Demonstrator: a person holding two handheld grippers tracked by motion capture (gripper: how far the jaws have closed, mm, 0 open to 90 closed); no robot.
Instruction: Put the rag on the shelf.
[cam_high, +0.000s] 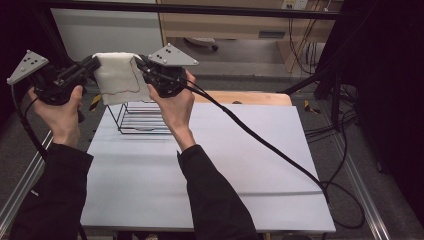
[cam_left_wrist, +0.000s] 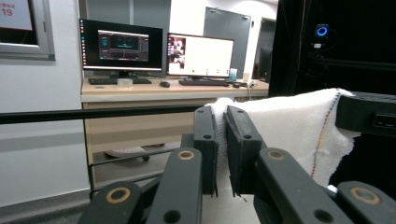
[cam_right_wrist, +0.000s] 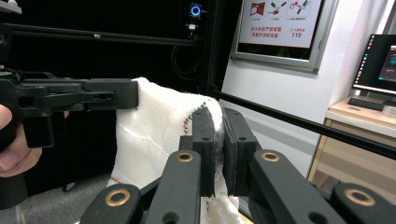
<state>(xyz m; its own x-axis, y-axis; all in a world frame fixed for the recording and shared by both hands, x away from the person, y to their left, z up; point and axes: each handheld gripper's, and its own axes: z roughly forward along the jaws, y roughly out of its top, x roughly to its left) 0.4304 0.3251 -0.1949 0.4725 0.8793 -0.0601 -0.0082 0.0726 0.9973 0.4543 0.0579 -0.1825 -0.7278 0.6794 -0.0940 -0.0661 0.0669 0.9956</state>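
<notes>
High view first: both hands are up above the far-left part of the surface (cam_high: 210, 165), stretching a white towel (cam_high: 116, 77) between them. The left tongs (cam_high: 92, 64) pinch the towel's top corner at about 9 o'clock of the cloth, and the right tongs (cam_high: 141, 66) pinch the opposite top corner at 3 o'clock. The towel hangs down flat between them, with a thin coloured stitch line running along its right edge and bottom. Right under it, toward 6 o'clock, a black wire rack (cam_high: 142, 117) stands on the white surface, and the towel's lower edge hangs just above the rack's top. A black cable (cam_high: 260, 142) trails from the right tongs across the surface toward 4 o'clock.

Left gripper view: the left tongs (cam_left_wrist: 222, 140) are clenched on the towel (cam_left_wrist: 289, 126), with a fold of cloth squeezed between the two black jaws. The rest of the cloth spreads out to 3 o'clock, where the other tongs' black jaw bites its far corner. Monitors sit on a desk in the background.

Right gripper view: same deal, the right tongs (cam_right_wrist: 218, 144) are clamped tight on the towel (cam_right_wrist: 154, 135), cloth bunched between the jaws. The towel runs off to 9 o'clock, where the left tongs (cam_right_wrist: 126, 95) hold the other corner.
</notes>
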